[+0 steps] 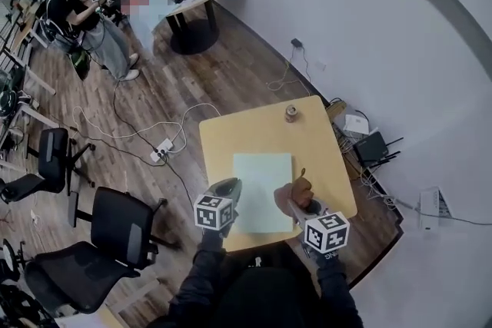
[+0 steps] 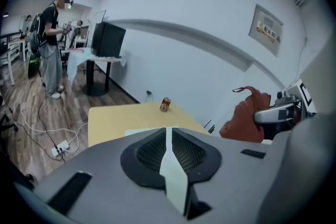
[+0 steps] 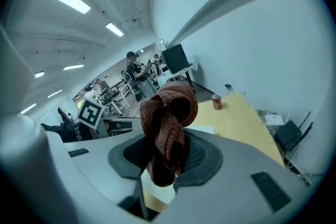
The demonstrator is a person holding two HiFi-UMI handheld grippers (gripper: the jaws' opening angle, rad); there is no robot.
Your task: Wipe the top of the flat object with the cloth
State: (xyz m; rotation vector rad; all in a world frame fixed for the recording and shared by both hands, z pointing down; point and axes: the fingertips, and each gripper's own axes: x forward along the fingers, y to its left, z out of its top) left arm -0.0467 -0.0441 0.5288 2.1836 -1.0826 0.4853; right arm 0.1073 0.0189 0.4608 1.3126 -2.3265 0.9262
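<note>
A pale green flat sheet (image 1: 261,180) lies on the near half of the yellow table (image 1: 254,130). My right gripper (image 1: 301,200) is shut on a bunched rust-brown knitted cloth (image 3: 168,123), which hangs above the sheet's right edge. In the left gripper view the cloth (image 2: 247,115) shows at the right. My left gripper (image 1: 227,190) is over the sheet's left edge. Its jaws are drawn together to a thin slit, through which the pale sheet shows, and nothing is held between them (image 2: 168,131). Whether it touches the sheet I cannot tell.
A small can (image 1: 291,113) stands near the table's far edge. Black office chairs (image 1: 115,230) stand to the left, and cables with a power strip (image 1: 160,151) lie on the wood floor. Boxes and a router (image 1: 373,146) sit by the right wall. People stand at the far left (image 1: 77,11).
</note>
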